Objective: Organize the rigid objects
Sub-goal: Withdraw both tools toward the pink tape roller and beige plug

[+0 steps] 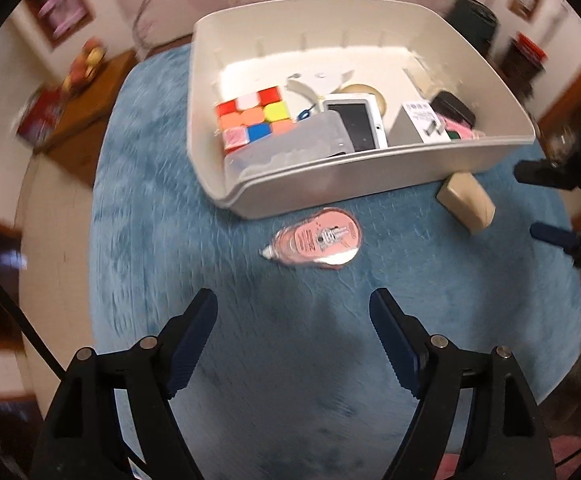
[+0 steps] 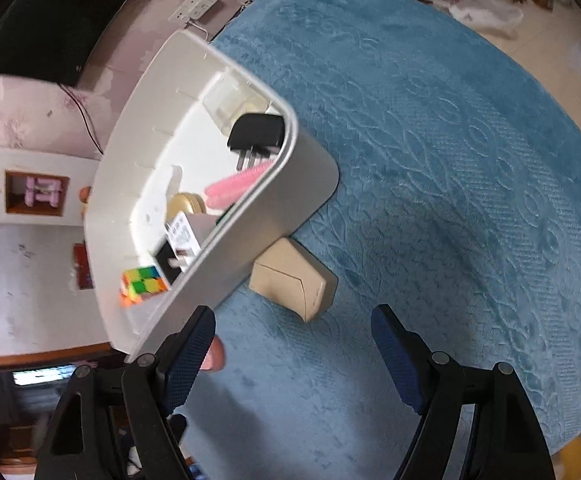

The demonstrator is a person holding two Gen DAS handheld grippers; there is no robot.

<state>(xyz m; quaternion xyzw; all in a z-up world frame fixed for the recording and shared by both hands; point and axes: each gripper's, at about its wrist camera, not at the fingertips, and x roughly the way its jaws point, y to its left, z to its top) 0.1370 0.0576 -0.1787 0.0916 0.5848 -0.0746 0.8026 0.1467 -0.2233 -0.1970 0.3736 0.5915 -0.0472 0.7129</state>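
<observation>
A white plastic bin (image 1: 370, 176) stands on a blue cloth and holds a colour cube (image 1: 252, 120), a tablet-like device (image 1: 356, 122), a clear case, a white plug and a black item. A pink correction-tape dispenser (image 1: 316, 238) lies on the cloth just in front of the bin. A beige block (image 1: 466, 200) lies by the bin's right corner. My left gripper (image 1: 292, 330) is open and empty, short of the dispenser. My right gripper (image 2: 294, 344) is open and empty, just short of the beige block (image 2: 294, 284) beside the bin (image 2: 250, 232); it also shows at the left wrist view's right edge (image 1: 546, 200).
The blue cloth (image 2: 450, 160) covers a round table and stretches wide to the right of the bin. A power strip and cables (image 2: 200, 6) lie beyond the bin. A wooden shelf with fruit (image 1: 86, 64) stands off the table to the left.
</observation>
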